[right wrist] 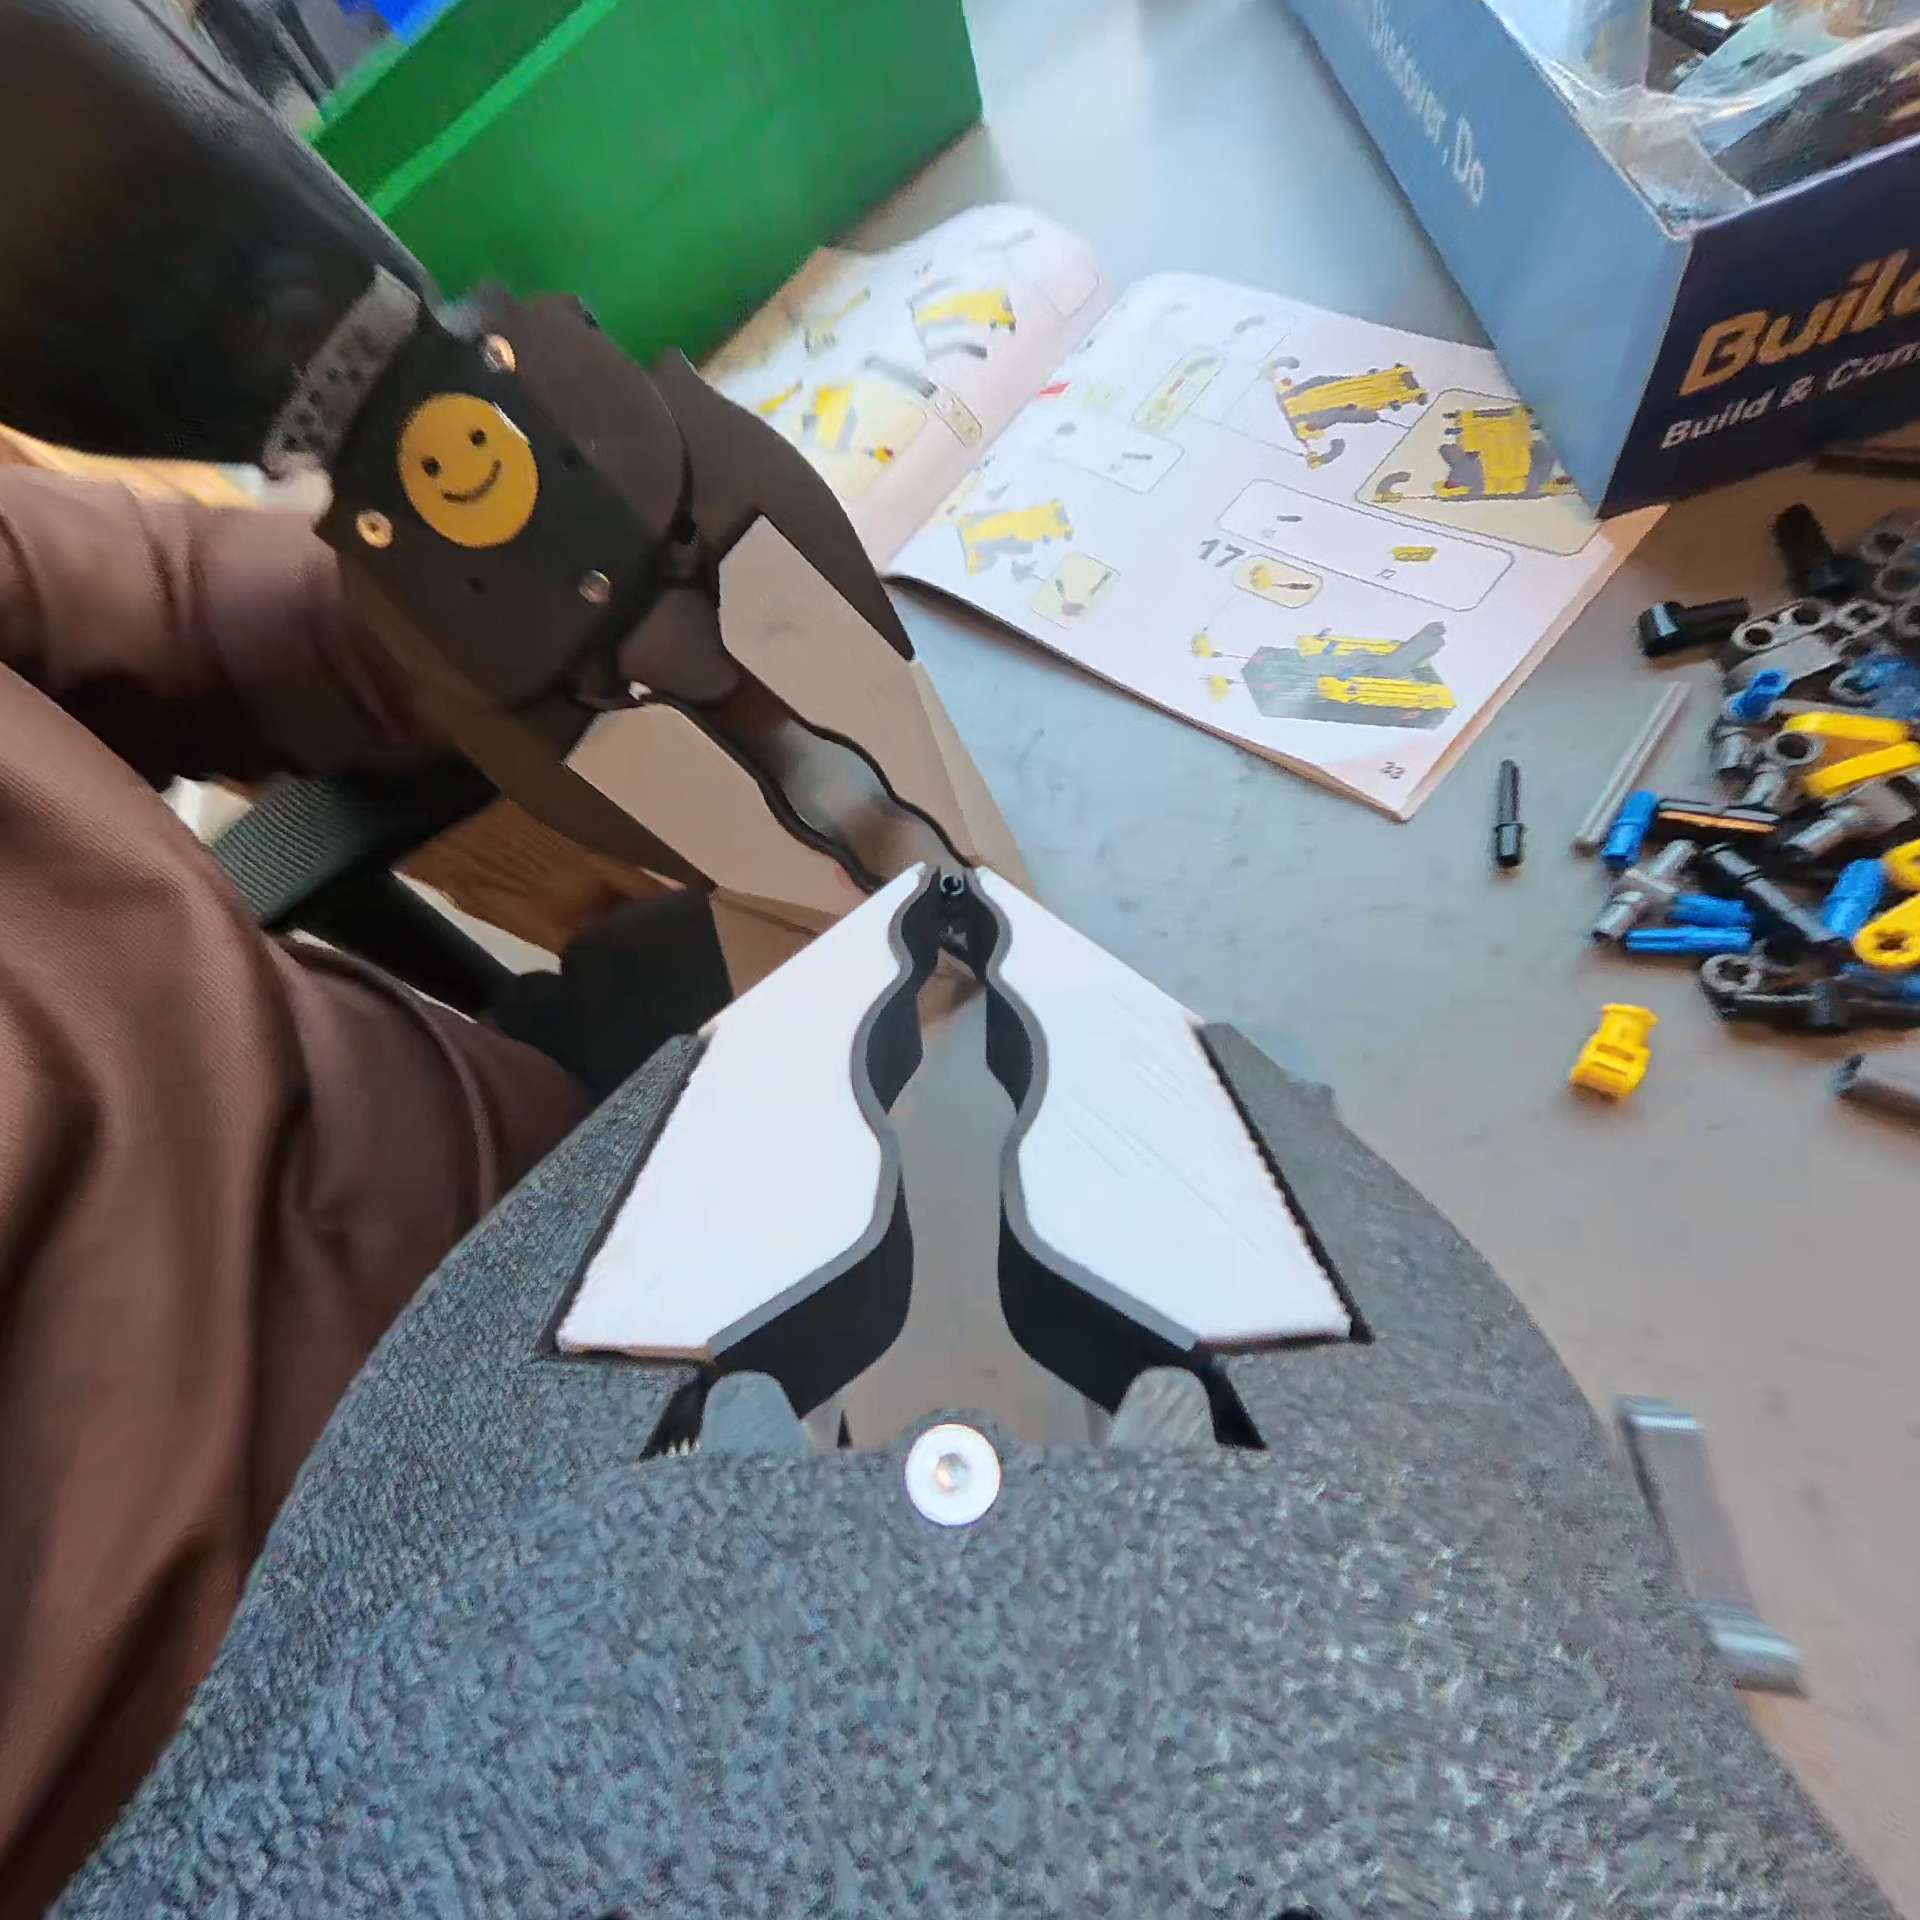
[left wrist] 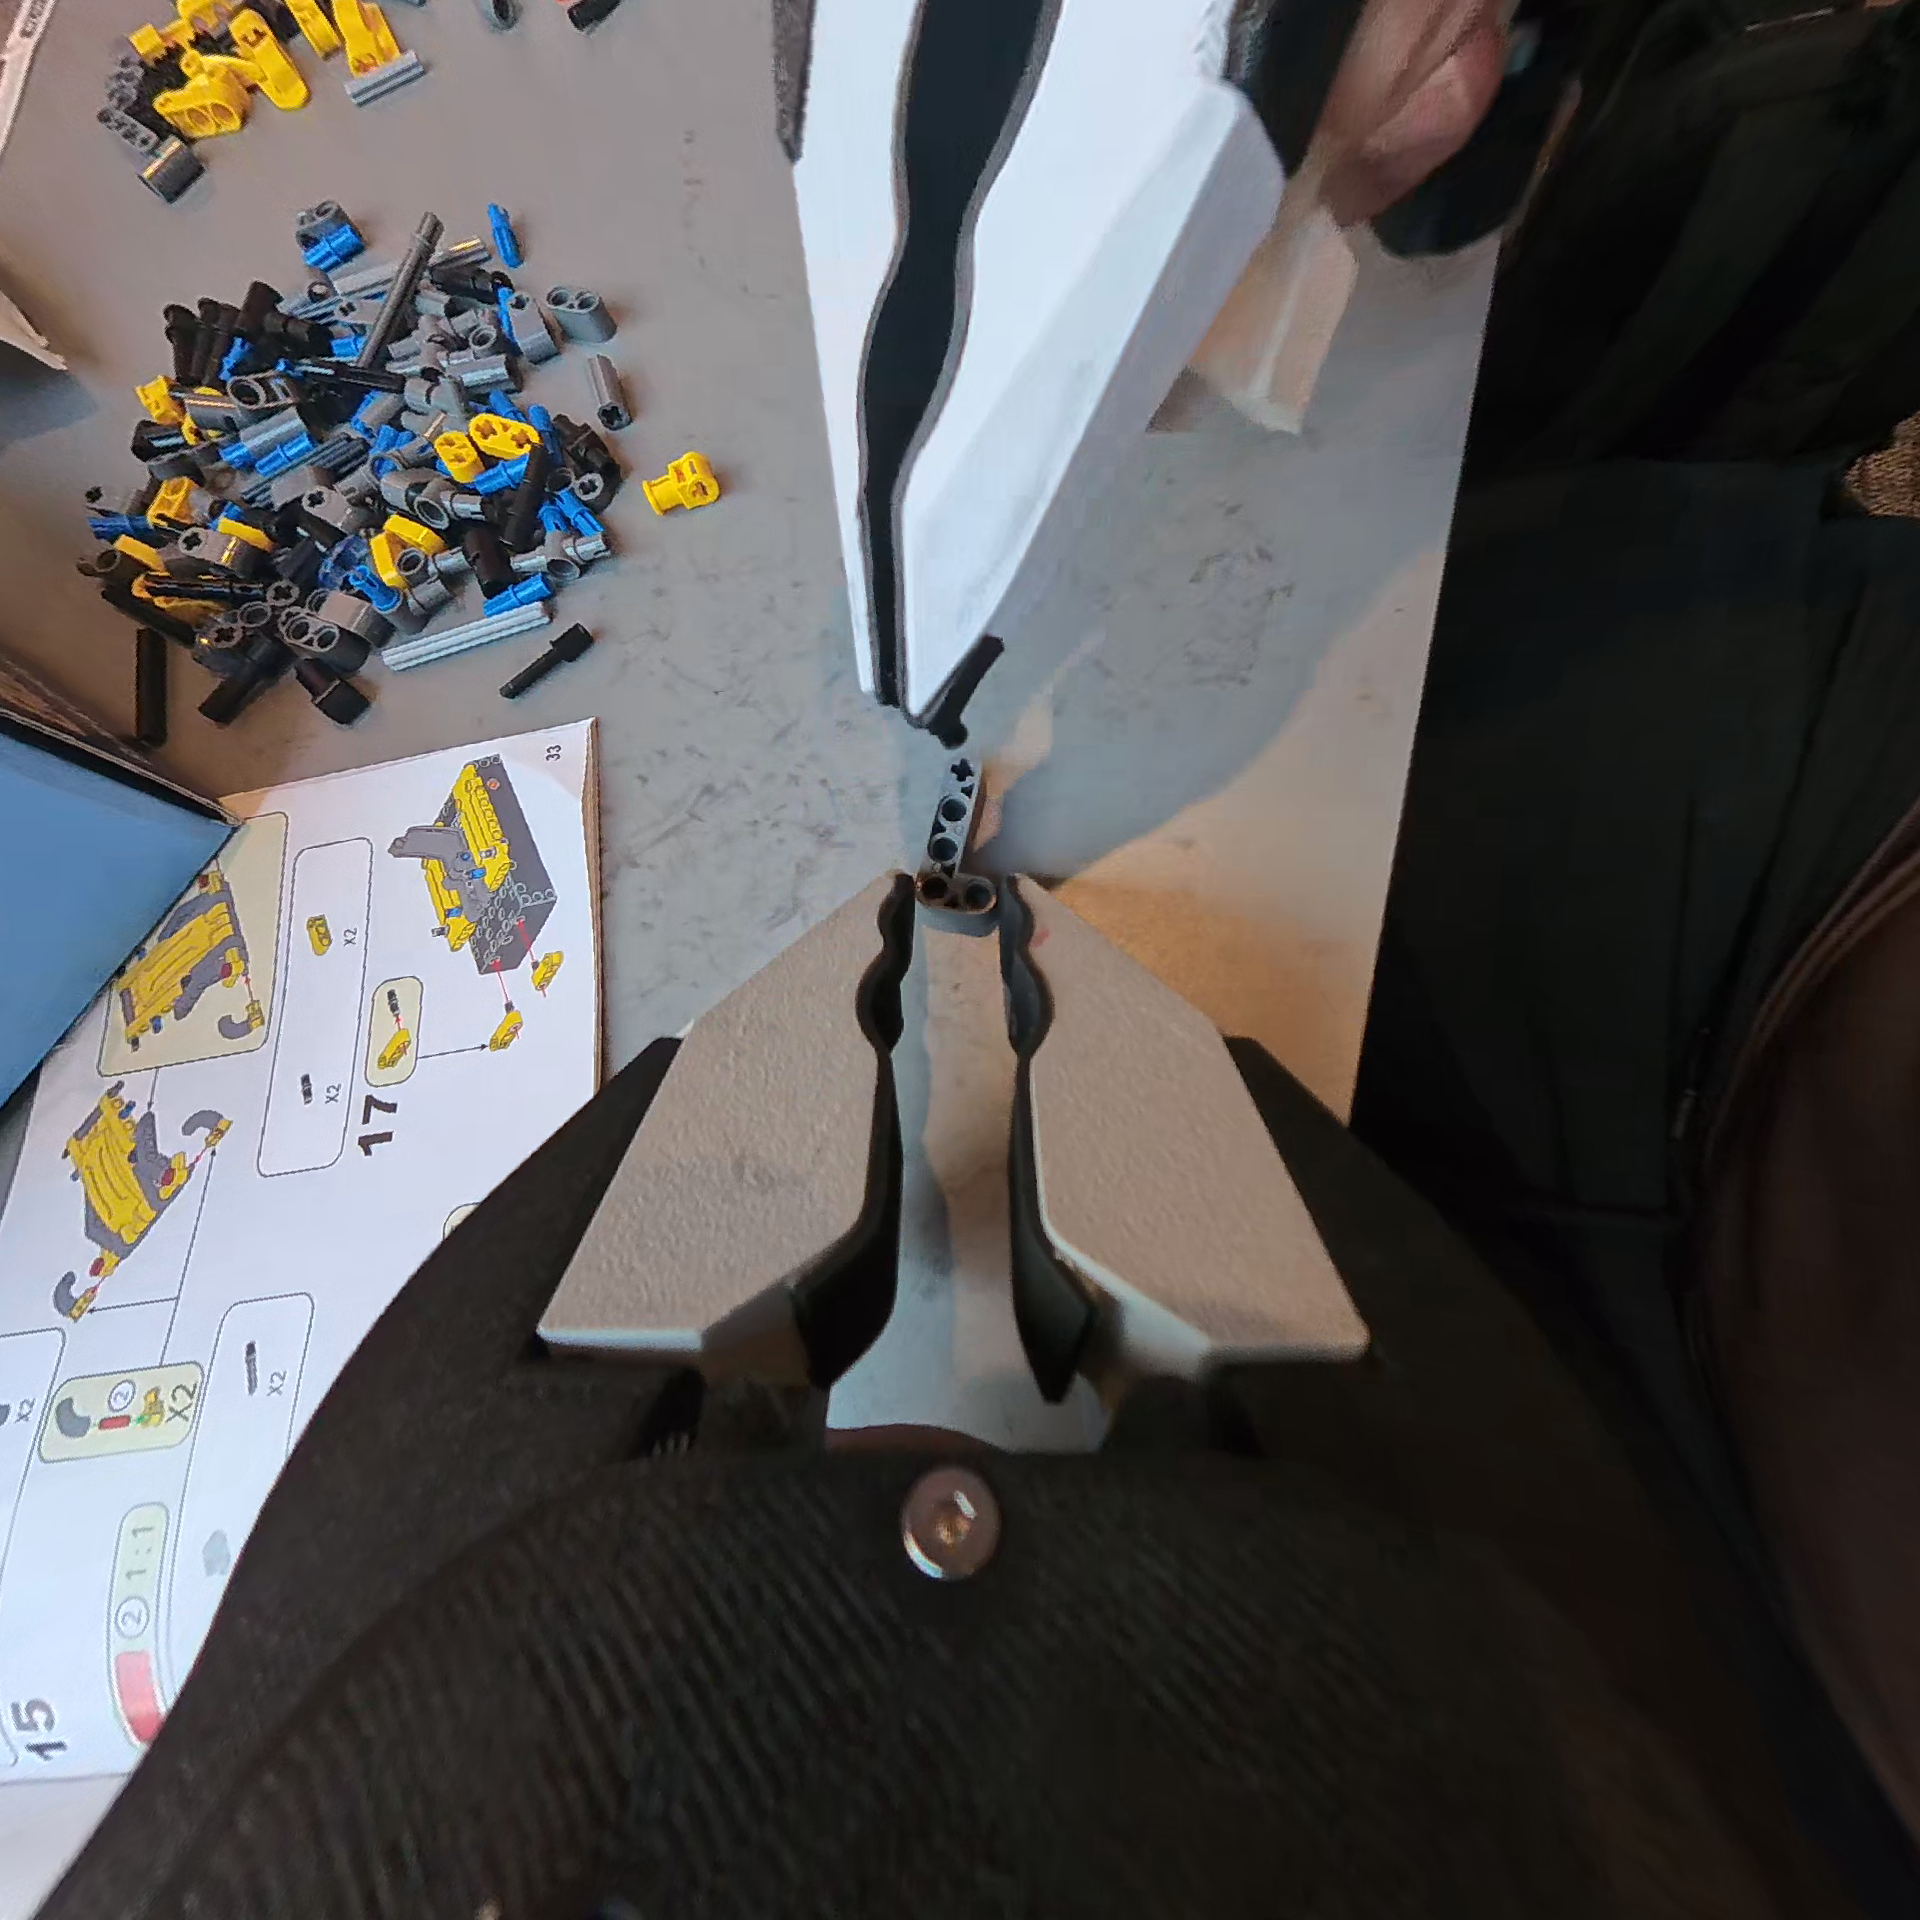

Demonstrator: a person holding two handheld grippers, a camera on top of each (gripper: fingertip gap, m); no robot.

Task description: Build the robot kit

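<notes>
Above the grey tabletop (left wrist: pixel 727 644) we are pinching a small grey holed beam (left wrist: pixel 954 852) in the left tool (left wrist: pixel 958 896) and a black pin (right wrist: pixel 948 889) in the right tool (right wrist: pixel 950 883), risking either slipping from such shallow tip grips.

Plastic bricks (left wrist: pixel 353 488) — matt, paper booklet (right wrist: pixel 1299 582)

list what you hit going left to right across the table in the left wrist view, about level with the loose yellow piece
Pile of small black, blue, grey and yellow building pieces → lone yellow connector → right gripper, reaching down from the top with a black pin in its jaws → bare grey table → person's dark clothing.
</notes>
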